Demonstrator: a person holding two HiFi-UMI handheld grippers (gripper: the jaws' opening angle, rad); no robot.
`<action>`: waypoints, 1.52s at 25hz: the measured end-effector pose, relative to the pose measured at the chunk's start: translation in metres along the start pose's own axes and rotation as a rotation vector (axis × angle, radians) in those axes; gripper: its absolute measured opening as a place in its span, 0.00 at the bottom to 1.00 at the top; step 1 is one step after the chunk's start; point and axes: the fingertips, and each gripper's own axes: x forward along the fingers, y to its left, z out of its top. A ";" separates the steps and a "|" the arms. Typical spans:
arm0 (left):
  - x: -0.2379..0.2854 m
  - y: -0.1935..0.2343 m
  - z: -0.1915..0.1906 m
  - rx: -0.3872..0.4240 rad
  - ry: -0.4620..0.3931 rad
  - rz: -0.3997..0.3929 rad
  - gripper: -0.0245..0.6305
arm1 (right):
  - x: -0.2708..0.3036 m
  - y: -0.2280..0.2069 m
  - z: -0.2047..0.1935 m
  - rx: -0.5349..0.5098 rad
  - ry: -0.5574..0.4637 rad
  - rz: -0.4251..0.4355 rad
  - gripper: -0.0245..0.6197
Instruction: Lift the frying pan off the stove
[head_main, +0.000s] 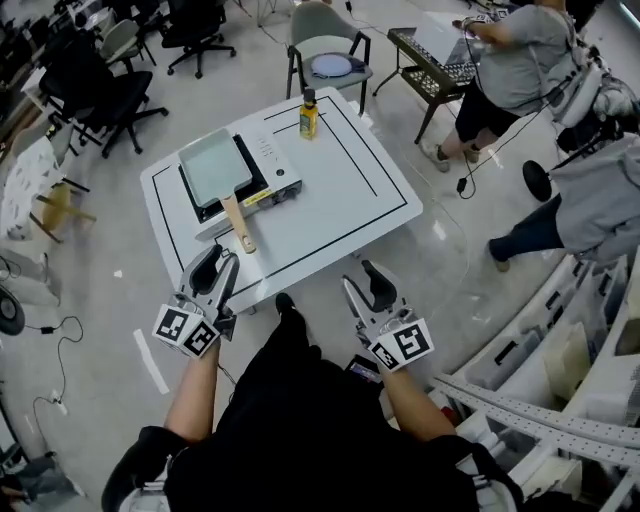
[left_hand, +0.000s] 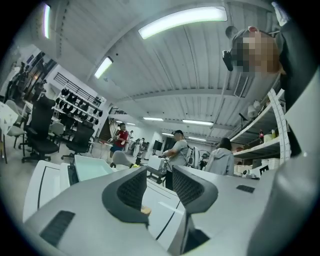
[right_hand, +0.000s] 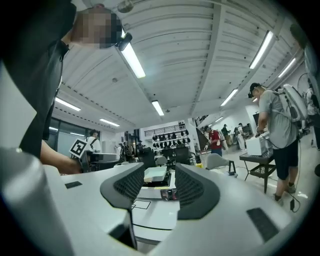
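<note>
A rectangular pale-green frying pan (head_main: 213, 165) sits on a portable stove (head_main: 262, 185) at the left of the white table (head_main: 350, 200). Its wooden handle (head_main: 238, 222) points toward me. My left gripper (head_main: 220, 262) hovers open and empty just short of the handle's end, not touching it. In the left gripper view the pan (left_hand: 92, 167) lies beyond the left gripper (left_hand: 159, 182), and the handle tip (left_hand: 145, 211) peeks past the left jaw. My right gripper (head_main: 360, 280) is open and empty off the table's near edge. The right gripper view looks past the right gripper (right_hand: 156, 189) at the pan (right_hand: 156, 173).
A yellow bottle (head_main: 308, 115) stands at the table's far edge behind the stove. A chair (head_main: 328, 55) holding a plate and a black rack table (head_main: 430, 70) stand beyond. People (head_main: 520, 60) are at the right, office chairs (head_main: 95, 85) at the left, shelving (head_main: 560, 400) at lower right.
</note>
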 end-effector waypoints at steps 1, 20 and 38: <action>0.002 0.009 0.000 -0.017 0.004 0.019 0.28 | 0.010 -0.002 -0.001 0.004 0.012 0.021 0.33; 0.052 0.157 -0.068 -0.573 0.242 -0.082 0.32 | 0.226 0.022 -0.071 0.566 0.404 0.557 0.35; 0.086 0.149 -0.114 -1.277 0.305 -0.364 0.40 | 0.257 0.089 -0.148 1.362 1.007 0.828 0.35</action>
